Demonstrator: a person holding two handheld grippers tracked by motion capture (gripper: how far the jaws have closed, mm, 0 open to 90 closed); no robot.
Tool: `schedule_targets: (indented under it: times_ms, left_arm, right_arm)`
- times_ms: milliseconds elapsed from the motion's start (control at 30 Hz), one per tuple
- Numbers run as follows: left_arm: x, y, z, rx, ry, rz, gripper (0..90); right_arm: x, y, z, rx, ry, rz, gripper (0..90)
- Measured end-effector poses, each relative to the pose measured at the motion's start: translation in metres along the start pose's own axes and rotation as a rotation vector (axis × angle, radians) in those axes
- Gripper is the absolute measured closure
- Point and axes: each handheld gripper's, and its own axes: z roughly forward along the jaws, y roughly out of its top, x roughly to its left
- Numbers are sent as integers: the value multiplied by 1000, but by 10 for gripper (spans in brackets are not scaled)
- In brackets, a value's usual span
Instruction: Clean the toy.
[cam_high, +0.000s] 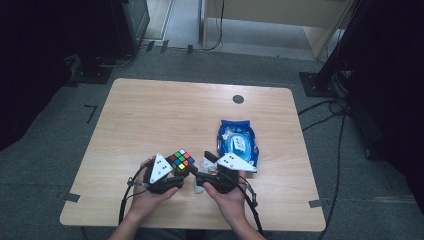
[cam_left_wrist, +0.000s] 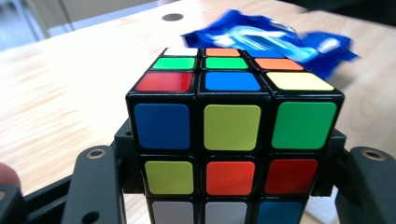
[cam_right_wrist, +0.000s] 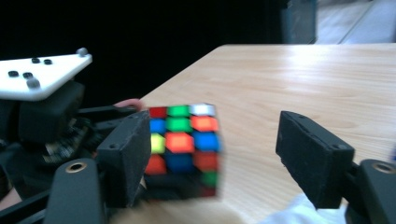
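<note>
At the left of the high view, the left gripper (cam_high: 176, 172) is held in the person's left hand (cam_high: 146, 196) near the front edge of the light wooden table (cam_high: 150, 115). Its black jaws are clamped on the multicoloured plastic puzzle cube (cam_high: 181, 161), gripped at its two opposite sides; in the left gripper view the cube (cam_left_wrist: 233, 135) is seen between the two jaws, with a blue, a yellow-green and a green square across its near top row. Just to the right, the right gripper (cam_high: 200, 167) is held in the right hand (cam_high: 227, 200), and its jaws are spread apart; in the right gripper view the cube (cam_right_wrist: 184, 147) is seen beside the left-hand jaw, well short of the other, though whether it is touched cannot be told through the blur. A crumpled white scrap (cam_high: 204, 165) is seen below this gripper. Farther right, a blue plastic packet with a white label (cam_high: 239, 142) is laid flat on the table.
</note>
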Motion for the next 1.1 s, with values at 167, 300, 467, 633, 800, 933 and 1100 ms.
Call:
schedule_targets:
  times_ms: [167,300,467,633,800,933,1100]
  left_arm:
    - [19,1,-8,-14,16,-72,340]
    - [23,6,-12,-34,13,-101,341]
    - [18,11,-13,-47,-21,-116,341]
    - [10,13,-9,-41,-48,-114,341]
    - [4,13,-6,-39,-72,-113,341]
    - [3,13,-5,-35,-79,-116,341]
    - [4,13,-5,-36,-89,-118,340]
  right_arm:
    - [-13,-20,3,50,-40,7,297]
    - [-5,-38,20,115,-11,-12,278]
    - [9,-46,35,124,37,-56,254]
    - [17,-48,41,98,45,-76,225]
    - [18,-49,44,78,19,-76,252]
    - [20,-49,42,49,6,-109,319]
    - [22,-49,41,25,9,-129,343]
